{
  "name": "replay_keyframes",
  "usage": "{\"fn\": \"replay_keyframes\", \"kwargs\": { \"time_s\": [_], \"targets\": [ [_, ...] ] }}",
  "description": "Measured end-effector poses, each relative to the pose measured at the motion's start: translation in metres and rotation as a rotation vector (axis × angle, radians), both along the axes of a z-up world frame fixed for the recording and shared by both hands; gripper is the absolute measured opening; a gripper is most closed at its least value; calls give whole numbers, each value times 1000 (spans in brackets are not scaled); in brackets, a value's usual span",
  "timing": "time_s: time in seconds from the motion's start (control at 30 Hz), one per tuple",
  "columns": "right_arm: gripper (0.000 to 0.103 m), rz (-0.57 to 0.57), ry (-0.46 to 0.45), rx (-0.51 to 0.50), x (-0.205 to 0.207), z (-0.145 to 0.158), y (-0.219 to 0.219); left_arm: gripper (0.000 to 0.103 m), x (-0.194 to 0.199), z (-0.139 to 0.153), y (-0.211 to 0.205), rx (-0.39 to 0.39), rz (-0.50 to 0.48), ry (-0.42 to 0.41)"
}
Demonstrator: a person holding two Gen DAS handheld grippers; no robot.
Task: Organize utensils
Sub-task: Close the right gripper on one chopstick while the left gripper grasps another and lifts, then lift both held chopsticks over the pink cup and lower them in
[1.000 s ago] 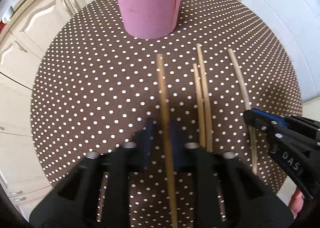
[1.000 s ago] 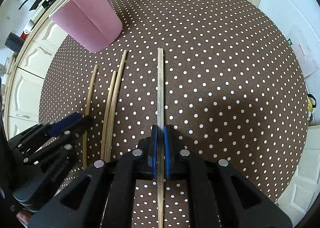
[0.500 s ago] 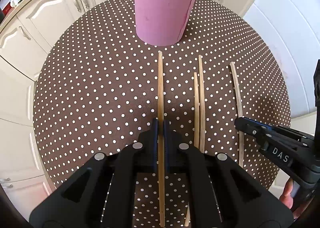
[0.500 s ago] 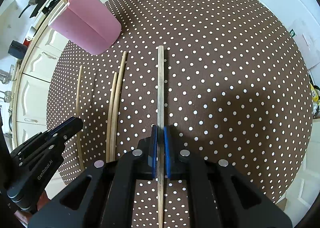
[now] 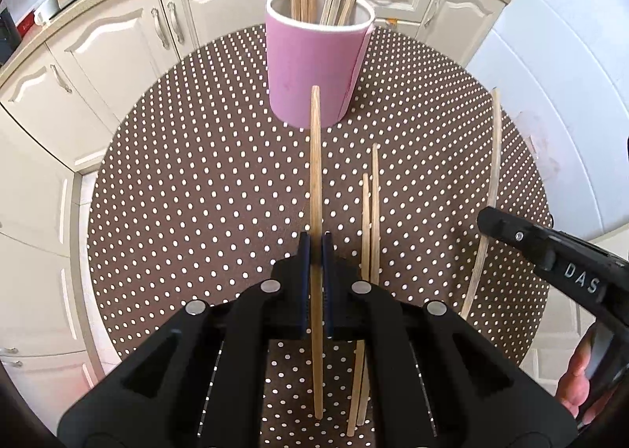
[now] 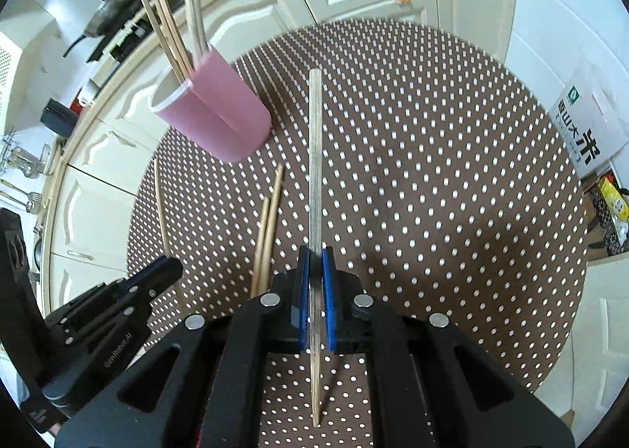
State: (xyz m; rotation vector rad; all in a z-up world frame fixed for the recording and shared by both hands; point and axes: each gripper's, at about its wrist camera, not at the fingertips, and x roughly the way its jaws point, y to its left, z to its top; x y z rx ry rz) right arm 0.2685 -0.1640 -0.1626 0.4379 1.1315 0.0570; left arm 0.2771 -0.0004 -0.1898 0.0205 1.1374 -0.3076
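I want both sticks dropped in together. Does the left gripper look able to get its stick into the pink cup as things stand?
Probably yes: the left gripper is shut on its stick, and the pink cup stands straight ahead, unobstructed, with room among its sticks.

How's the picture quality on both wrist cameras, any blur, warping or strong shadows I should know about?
Left wrist view: sharp, daylit, strong fisheye bending the cabinets and dark corners; the pink cup is crisp. Right wrist view: equally sharp, but the same warp tilts the cup, a soft dark shadow lies across the dotted tablecloth on the right, and the held chopstick looks pale with glare.
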Motion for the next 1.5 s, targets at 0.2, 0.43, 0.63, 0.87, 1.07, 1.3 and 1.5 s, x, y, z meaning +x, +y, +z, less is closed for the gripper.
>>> {"fn": "replay_keyframes", "kwargs": {
  "time_s": [0.2, 0.43, 0.63, 0.87, 1.07, 1.3, 1.5],
  "targets": [
    [5, 8, -79, 1, -6, 21, -1, 6, -2, 21, -1, -6, 4, -54],
    [5, 18, -143, -18, -6, 41, 3, 6, -2, 39, -1, -14, 16, -103],
    [5, 27, -183, -16, -4, 54, 5, 6, 0, 55, -1, -19, 30, -139],
    [5, 30, -235, -16, 2, 72, 3, 6, 5, 74, 0, -28, 44, -188],
    [5, 20, -288, -11, 12, 93, -4, 6, 12, 95, 4, -56, 58, -224],
    [5, 7, -364, -16, 21, 121, -12, 6, 22, 126, 6, -40, 63, -294],
    [6, 16, -416, -16, 31, 140, -12, 6, 33, 149, 9, -59, 81, -337]
  ]
}}
